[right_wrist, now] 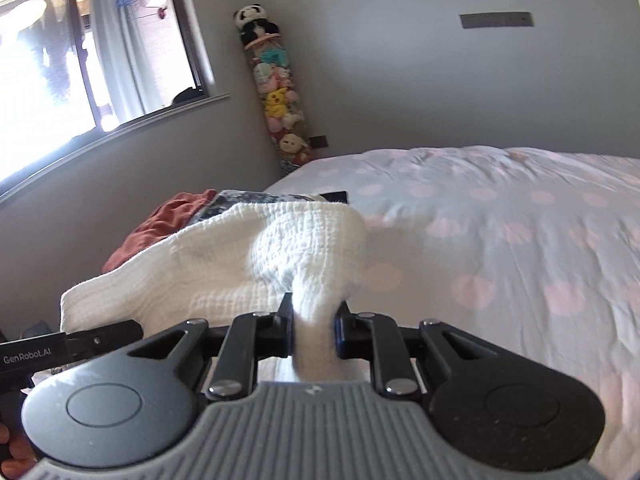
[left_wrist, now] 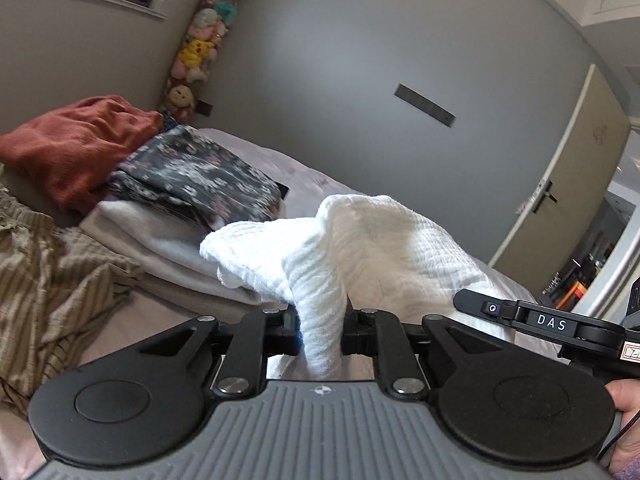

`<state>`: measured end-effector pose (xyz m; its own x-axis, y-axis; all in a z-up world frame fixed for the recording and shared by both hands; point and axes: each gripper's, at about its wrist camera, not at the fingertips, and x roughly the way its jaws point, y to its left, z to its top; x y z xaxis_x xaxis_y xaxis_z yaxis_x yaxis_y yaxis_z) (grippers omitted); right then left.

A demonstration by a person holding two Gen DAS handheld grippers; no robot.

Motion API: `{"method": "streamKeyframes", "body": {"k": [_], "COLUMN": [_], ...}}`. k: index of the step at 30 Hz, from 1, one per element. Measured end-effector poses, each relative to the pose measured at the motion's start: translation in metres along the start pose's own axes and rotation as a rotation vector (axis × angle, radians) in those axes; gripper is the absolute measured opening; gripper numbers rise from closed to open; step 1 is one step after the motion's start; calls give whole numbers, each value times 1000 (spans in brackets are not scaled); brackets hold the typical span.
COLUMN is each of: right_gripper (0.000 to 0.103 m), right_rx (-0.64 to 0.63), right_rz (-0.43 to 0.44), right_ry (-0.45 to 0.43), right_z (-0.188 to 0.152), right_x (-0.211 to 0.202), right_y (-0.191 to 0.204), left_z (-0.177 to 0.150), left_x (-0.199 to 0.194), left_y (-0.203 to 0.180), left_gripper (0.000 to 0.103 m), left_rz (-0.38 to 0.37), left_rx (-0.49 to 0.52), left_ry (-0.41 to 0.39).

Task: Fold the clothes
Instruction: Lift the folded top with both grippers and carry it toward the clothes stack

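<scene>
Both tongs clamp bunched edges of the white textured cloth (left_wrist: 360,248): left gripper (left_wrist: 320,330) and right gripper (right_wrist: 314,330) side by side, cloth spanning between them above the bed (right_wrist: 520,220), probably sagging forward.

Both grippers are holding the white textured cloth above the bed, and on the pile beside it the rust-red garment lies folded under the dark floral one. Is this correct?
Not quite. The rust-red garment is not under the dark floral one; it lies crumpled beside it, as the left wrist view shows. The rest holds: left gripper and right gripper both pinch the white textured cloth above the bed.
</scene>
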<state>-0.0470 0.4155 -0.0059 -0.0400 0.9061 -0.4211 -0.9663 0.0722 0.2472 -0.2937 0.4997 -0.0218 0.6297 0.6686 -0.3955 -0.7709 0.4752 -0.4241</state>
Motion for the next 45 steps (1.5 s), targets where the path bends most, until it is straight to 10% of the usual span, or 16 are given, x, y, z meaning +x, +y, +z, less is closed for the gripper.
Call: {"method": "streamKeyframes", "body": {"k": [22,37,45], "right_gripper": [20,22,46], "right_rx": [-389,-519,-416], "right_rz": [405,501,432], "right_ry": [32,208,238], "right_z": [95,32,30], "right_x": [179,310,321], "right_y": [196,321,306], "left_z": [80,61,48], "left_x": [-83,-65,-54], "left_y": [136,240,265], "left_gripper": [13,13,13], "left_rz": [433,694,736], "left_rx": [-140,-248,-323], "left_ry": [-318,-195,-136]}}
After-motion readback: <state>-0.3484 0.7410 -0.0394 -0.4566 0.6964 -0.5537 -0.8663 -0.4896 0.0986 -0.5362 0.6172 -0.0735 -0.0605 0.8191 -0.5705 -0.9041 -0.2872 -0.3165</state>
